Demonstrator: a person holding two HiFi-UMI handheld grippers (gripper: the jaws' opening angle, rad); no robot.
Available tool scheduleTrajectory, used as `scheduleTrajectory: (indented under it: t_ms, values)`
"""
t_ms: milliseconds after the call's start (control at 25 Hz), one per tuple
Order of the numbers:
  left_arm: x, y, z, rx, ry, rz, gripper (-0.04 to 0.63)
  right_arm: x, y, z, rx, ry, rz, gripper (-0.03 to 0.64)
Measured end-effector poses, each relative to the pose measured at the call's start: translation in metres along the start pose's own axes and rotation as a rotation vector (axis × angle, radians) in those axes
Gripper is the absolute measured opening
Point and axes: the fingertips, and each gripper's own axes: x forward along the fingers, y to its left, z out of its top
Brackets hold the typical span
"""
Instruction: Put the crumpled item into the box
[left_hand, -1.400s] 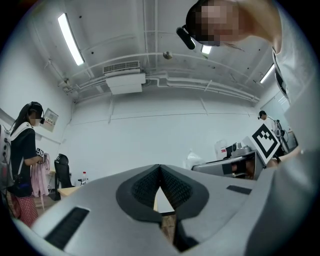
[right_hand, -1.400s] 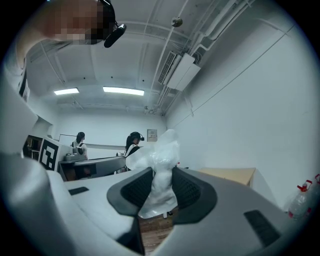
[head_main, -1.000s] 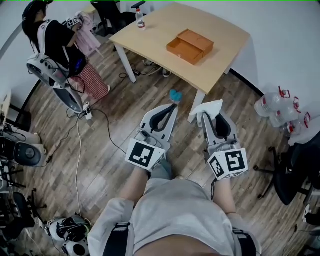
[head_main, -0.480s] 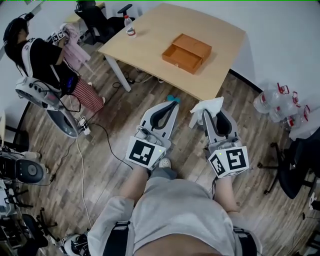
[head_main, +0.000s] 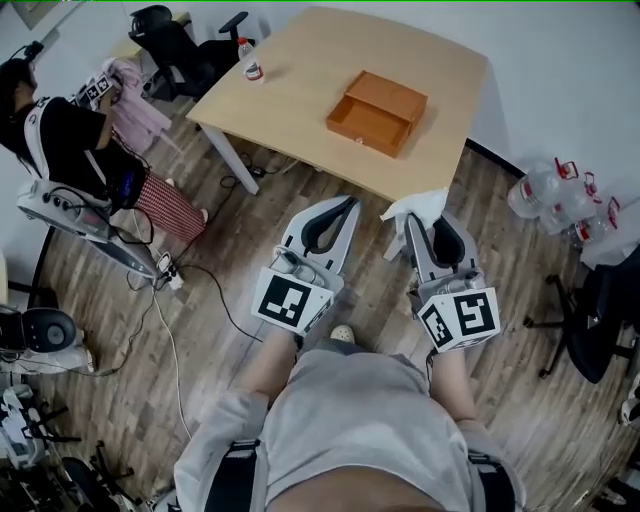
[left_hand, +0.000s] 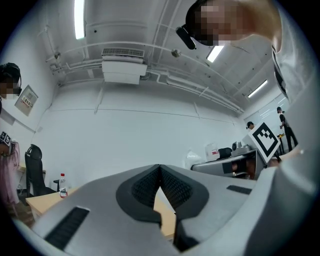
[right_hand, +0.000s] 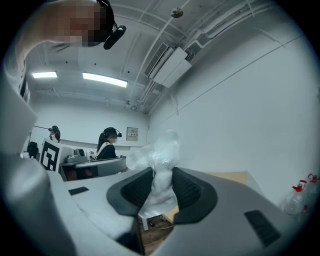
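Left to right:

- Person (head_main: 65, 150) stands well off to the left of the left gripper, on the wood floor (head_main: 230, 250).
- Bottle (head_main: 246, 60) is ahead and left of the left gripper, at the table's (head_main: 300, 90) far-left corner.
- Left gripper (head_main: 349, 202) is over the floor and points at the table's near edge. Jaw tips are touching with nothing between them, so it's closed and empty. The left gripper view confirms this: pads (left_hand: 145, 187) meet at the tip, and only a sliver of tabletop shows below.
- Box (head_main: 377, 112) is orange, open-topped and sits on the table. It's ahead of both grippers, roughly between their lines and well apart from both.
- Right gripper (head_main: 413, 216) is just beside the left one, level with it, with its tips near the table edge. It's clamped on the crumpled item (head_main: 420, 205), a white wad. The right gripper view shows the wad pinched between both pads, with its bulk sticking out past the tips.
- Clear jugs (head_main: 560, 195) with red caps sit on the floor, off to the right of the right gripper.
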Motion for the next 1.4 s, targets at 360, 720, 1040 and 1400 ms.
scheduleTrajectory:
  t_ms: [360,720,1040,1400]
  values:
    - [0.007,0.031,-0.01,-0.014,-0.008,-0.027,0.013,0.025,0.002,-0.007,-0.008,0.007,-0.045,0.12]
    - [0.027,0.064,-0.025,-0.041,-0.002,-0.003,0.014,0.064,-0.013,-0.017,0.002,0.03,-0.038,0.12]
    - [0.068,0.1,-0.039,-0.04,0.009,0.013,0.014,0.11,-0.043,-0.02,0.014,0.032,-0.033,0.12]
    - [0.131,0.125,-0.051,-0.031,0.022,0.005,0.014,0.157,-0.092,-0.02,0.03,0.034,-0.024,0.12]
